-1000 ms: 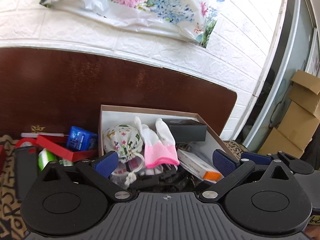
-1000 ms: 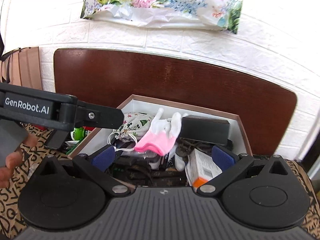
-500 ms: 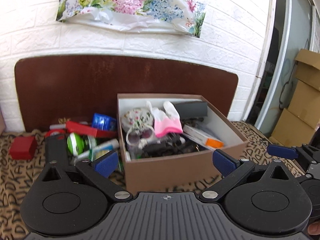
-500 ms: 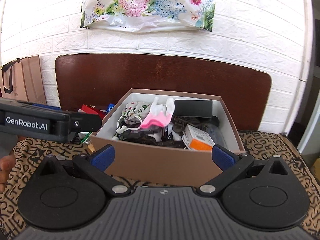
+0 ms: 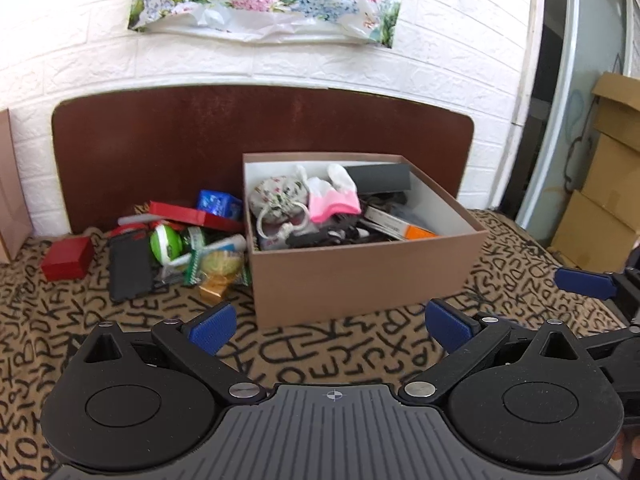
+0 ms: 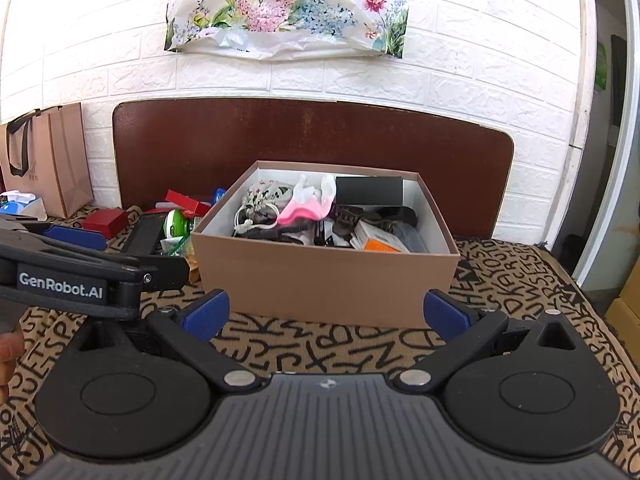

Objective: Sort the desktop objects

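A brown cardboard box (image 5: 360,272) (image 6: 328,276) stands on the letter-print cloth. It holds a pink and white glove (image 5: 334,200) (image 6: 306,208), a floral pouch (image 5: 278,198), a black box (image 5: 380,178) (image 6: 368,190) and an orange and white carton (image 5: 400,226). Left of it lie loose things: a green round item (image 5: 166,240), a black flat case (image 5: 130,266), a red box (image 5: 66,258), a blue packet (image 5: 216,204) and a red lid (image 5: 192,216). My left gripper (image 5: 330,326) is open and empty in front of the box. My right gripper (image 6: 326,314) is open and empty too.
A dark brown board (image 5: 260,136) leans on the white brick wall behind the box. A floral plastic bag (image 6: 288,12) hangs above. A paper shopping bag (image 6: 48,156) stands at the far left. Cardboard cartons (image 5: 600,184) are stacked at the right.
Both grippers have pulled back and away from above the box, so the whole box and the cloth in front of it now show. Both stayed open and empty.
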`<state>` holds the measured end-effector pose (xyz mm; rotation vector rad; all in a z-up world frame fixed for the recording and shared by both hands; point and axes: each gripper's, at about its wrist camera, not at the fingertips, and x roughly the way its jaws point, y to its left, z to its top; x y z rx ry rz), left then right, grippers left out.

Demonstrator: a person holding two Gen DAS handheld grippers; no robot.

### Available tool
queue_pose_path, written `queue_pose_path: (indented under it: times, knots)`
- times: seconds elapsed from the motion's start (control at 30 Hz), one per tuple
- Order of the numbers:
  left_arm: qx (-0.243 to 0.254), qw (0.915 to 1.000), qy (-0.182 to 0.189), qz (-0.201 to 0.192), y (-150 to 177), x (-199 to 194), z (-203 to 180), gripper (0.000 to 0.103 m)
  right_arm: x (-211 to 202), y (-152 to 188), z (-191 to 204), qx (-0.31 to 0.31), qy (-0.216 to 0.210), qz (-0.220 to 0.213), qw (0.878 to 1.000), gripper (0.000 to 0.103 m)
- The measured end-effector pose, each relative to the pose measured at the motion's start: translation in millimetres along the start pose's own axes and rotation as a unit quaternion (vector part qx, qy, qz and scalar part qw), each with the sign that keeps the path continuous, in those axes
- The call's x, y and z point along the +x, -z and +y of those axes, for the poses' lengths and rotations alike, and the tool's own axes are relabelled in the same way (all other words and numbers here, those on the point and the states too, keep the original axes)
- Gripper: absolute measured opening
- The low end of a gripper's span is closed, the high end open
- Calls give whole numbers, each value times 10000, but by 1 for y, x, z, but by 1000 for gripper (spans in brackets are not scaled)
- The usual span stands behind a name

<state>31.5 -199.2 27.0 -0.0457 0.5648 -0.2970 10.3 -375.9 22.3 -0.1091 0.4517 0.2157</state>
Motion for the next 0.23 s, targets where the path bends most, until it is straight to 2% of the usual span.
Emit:
queue_pose_path:
  times: [0.23]
  knots:
    - [-18,9999,56,81,2,-3,-4,103,-5,7,0,103,33,24,9999,103]
